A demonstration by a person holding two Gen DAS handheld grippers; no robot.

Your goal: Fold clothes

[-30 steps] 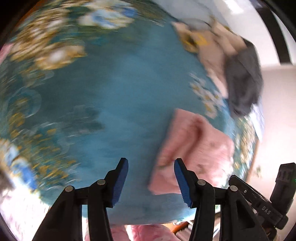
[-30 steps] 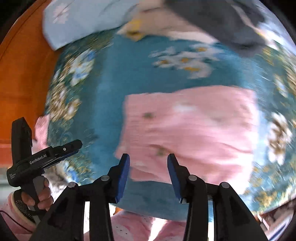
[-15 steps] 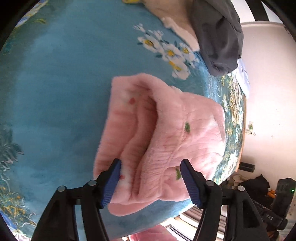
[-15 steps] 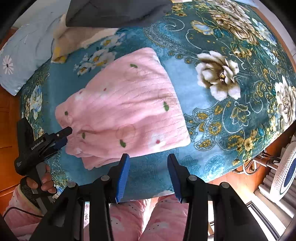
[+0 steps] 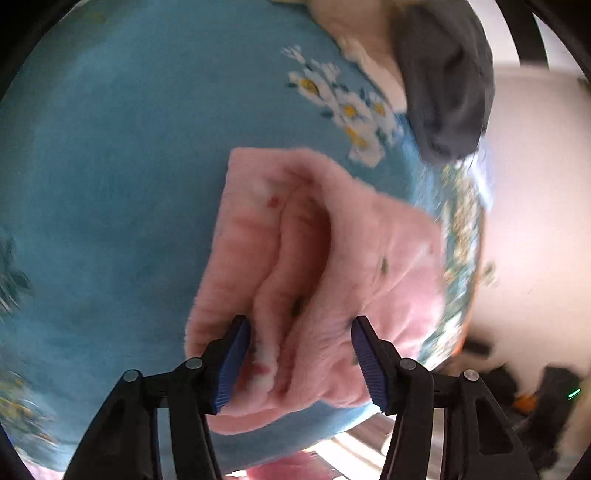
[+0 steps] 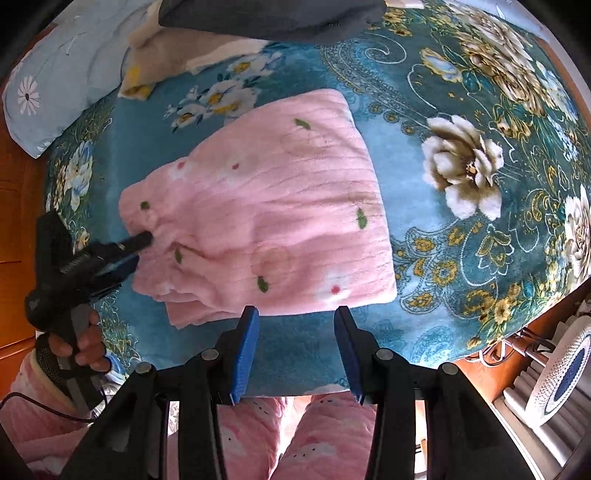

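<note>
A folded pink fleece garment (image 6: 266, 218) with small green and red spots lies on the blue floral bedspread (image 6: 461, 229). In the left wrist view its layered open end (image 5: 295, 266) faces me. My left gripper (image 5: 300, 354) is open, its blue pads on either side of the garment's near layered edge; it also shows in the right wrist view (image 6: 133, 251) at the garment's left end. My right gripper (image 6: 295, 350) is open and empty, just in front of the garment's near edge, above the bed's front edge.
A dark grey garment (image 6: 273, 14) lies on a beige and white one (image 6: 173, 55) at the back of the bed. A pale blue pillow (image 6: 48, 92) is at the back left. A white fan (image 6: 561, 373) stands on the floor at the right. My pink-clad legs (image 6: 291, 439) are below.
My left gripper has swung to the pink garment and closed in until its open pads straddle the layered end. My right gripper has pulled back and now views the whole garment.
</note>
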